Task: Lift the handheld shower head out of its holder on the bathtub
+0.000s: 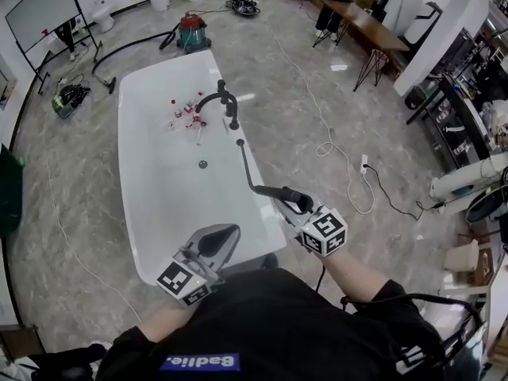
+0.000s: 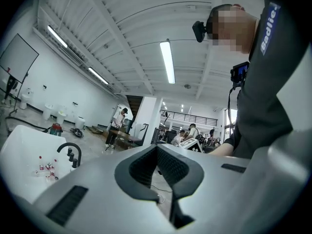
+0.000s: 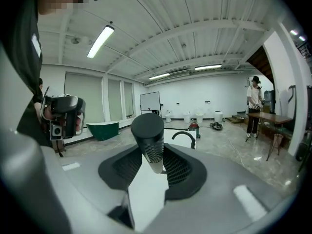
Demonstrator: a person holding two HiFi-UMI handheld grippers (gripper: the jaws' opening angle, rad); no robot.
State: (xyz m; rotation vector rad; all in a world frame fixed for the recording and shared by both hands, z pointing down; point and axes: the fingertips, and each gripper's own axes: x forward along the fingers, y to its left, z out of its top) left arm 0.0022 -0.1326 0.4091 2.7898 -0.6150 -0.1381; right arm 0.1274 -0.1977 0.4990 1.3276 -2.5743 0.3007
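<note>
Of the two grippers, the right gripper [image 1: 302, 210] has its jaws clamped on the black handle of the shower head [image 1: 281, 192], which stands up between the pads in the right gripper view. The shower head is held above the right rim of the white bathtub [image 1: 135, 141], towards the near end and well apart from the black faucet [image 1: 223, 100]. Its dark hose [image 1: 248, 170] runs back along the rim to a point just this side of the faucet. The left gripper [image 1: 228, 233] hangs over the near end of the tub with its jaws together and nothing between them. Small bottles [image 1: 186, 113] stand beside the faucet.
</note>
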